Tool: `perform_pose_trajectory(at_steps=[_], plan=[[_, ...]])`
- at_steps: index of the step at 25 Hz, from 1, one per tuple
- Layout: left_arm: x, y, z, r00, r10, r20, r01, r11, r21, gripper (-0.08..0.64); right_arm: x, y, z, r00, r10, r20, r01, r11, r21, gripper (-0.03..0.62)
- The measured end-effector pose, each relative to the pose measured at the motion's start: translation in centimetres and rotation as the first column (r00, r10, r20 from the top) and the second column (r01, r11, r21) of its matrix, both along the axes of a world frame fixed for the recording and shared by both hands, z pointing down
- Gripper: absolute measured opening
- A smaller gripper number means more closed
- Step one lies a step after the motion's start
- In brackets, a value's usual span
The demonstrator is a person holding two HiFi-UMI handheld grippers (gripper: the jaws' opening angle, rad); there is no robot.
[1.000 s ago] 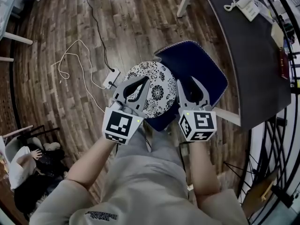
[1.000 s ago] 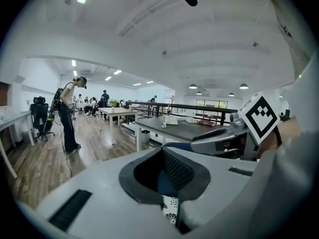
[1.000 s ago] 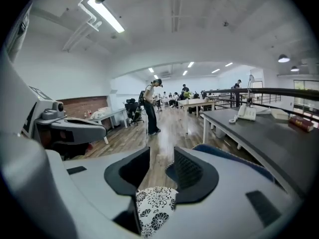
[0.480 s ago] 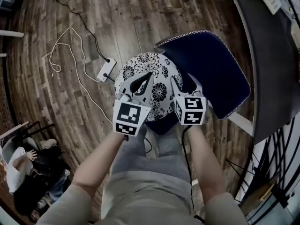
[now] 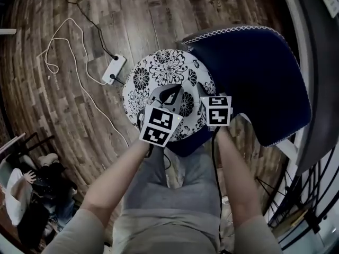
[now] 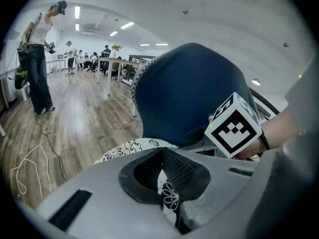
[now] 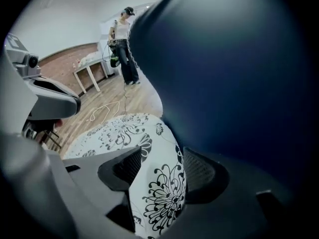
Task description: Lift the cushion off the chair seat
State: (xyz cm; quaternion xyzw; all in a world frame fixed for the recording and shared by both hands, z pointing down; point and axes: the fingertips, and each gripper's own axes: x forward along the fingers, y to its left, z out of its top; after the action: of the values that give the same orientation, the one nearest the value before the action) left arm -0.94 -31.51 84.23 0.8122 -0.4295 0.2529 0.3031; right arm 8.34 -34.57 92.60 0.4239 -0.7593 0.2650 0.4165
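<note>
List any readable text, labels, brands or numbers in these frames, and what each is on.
No readable text in any view.
On the left gripper's marker cube and the right gripper's marker cube: black-and-white square codes only, no letters or digits.
On the cushion: floral print only.
On the power strip: any label is too small to read.

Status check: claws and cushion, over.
Left claw closed over cushion, grip unconfirmed. Right claw opening, cushion rim between its jaws. Cushion on chair seat. Chair back close on the right.
</note>
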Motion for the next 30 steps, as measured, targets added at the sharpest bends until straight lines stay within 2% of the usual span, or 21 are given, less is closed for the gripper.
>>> perform_pose_trajectory(at_steps=[5,9,11,14,17,22,25,28,30], plan=[[0.1,1.9,6.2,1.000,-0.021,0.009,0.022,0.996,-0.087,0.005,1.0,0.8,5.7,0.998,0.005,-0.063,-0.010,0.997,-0.081,0.249],[0.2,2.6,8.6,0.998,-0.066,-0.001,0.066,0.990,-0.126,0.005,0.8,0.9,7.3,0.997,0.017,-0.078,-0.023,0.997,-0.078,0.235],[0.4,3.0,8.8,0.998,-0.055,0.001,0.054,0.990,-0.128,0.005,0.2,1.1,7.3,0.996,-0.002,-0.092,-0.005,0.997,-0.074,0.188],[-0.2,3.0,8.2,0.998,-0.063,0.020,0.065,0.991,-0.119,0.005,-1.0,1.7,6.5,0.994,-0.048,-0.103,0.041,0.997,-0.063,0.040],[-2.1,1.9,6.2,0.988,-0.149,0.038,0.153,0.981,-0.123,0.005,-1.1,1.9,5.2,0.995,-0.031,-0.092,0.027,0.998,-0.052,0.025],[-4.3,1.1,0.8,0.979,-0.203,0.025,0.205,0.976,-0.079,0.005,-2.3,1.4,-2.1,1.000,-0.014,-0.024,0.015,0.999,0.047,0.021],[-6.3,0.6,-4.0,0.962,-0.272,-0.012,0.271,0.961,-0.055,0.005,-3.0,1.0,-8.5,1.000,-0.011,0.018,0.009,0.994,0.112,0.021],[-8.2,-0.8,-9.9,0.952,-0.306,-0.019,0.306,0.952,0.014,0.005,-4.5,-0.1,-15.3,0.998,-0.041,0.054,0.030,0.981,0.191,0.021],[-8.7,-1.6,-14.4,0.955,-0.296,-0.034,0.298,0.952,0.074,0.005,-5.2,-0.6,-19.9,0.996,-0.062,0.066,0.045,0.969,0.242,0.021]])
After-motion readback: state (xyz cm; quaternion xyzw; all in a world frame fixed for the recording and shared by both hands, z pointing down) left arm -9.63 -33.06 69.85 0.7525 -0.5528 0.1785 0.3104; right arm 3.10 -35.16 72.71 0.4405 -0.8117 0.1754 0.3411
